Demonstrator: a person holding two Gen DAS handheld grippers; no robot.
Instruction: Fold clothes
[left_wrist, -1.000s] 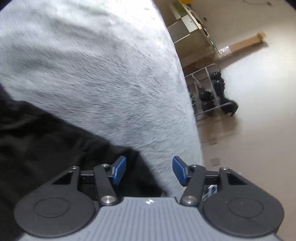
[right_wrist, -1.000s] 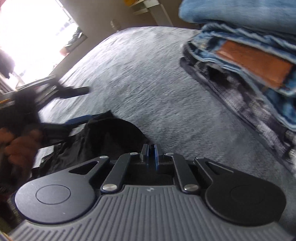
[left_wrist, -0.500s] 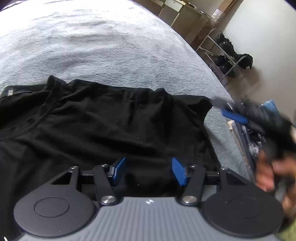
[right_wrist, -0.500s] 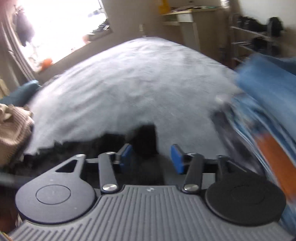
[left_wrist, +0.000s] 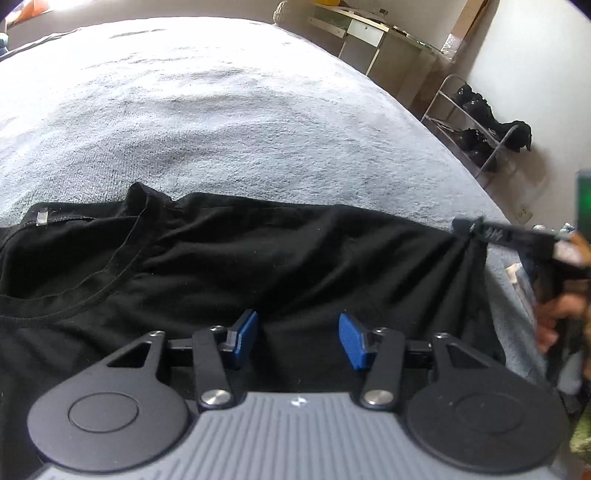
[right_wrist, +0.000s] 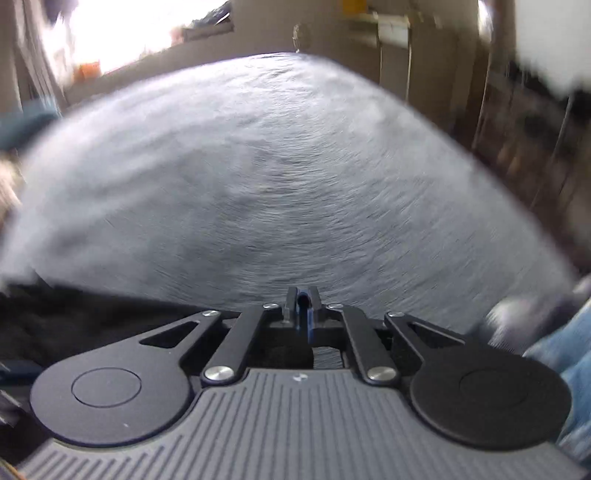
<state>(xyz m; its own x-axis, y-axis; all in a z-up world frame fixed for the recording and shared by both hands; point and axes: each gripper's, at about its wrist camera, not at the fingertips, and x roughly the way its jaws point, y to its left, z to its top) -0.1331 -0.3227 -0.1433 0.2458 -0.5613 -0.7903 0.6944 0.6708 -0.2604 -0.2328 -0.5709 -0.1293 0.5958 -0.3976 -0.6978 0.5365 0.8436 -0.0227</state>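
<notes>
- Writing: 1 small grey tag (left_wrist: 43, 218) is sewn at the neck of the black cotton T-shirt (left_wrist: 258, 258); no lettering on it can be read. No brand is legible anywhere.
- Task item: 1 T-shirt, lying spread on the pale grey textured bed cover (left_wrist: 229, 122), collar toward the left of the left wrist view.
- Left gripper (left_wrist: 298, 341): 2 blue pads, jaws spread and closing, poised over the shirt fabric; no fold is visibly caught between them.
- Right gripper (left_wrist: 466, 226): jaws pressed together, pinching the shirt's far right corner, with the cloth gathered into pleats at the tips.
- Right hand (left_wrist: 557, 317): partly visible on the handle.
- Other: 1 metal wire shoe rack (left_wrist: 480, 125) with dark shoes; 1 blue denim garment (right_wrist: 565, 354), blurred, at the right wrist view's edge.
</notes>
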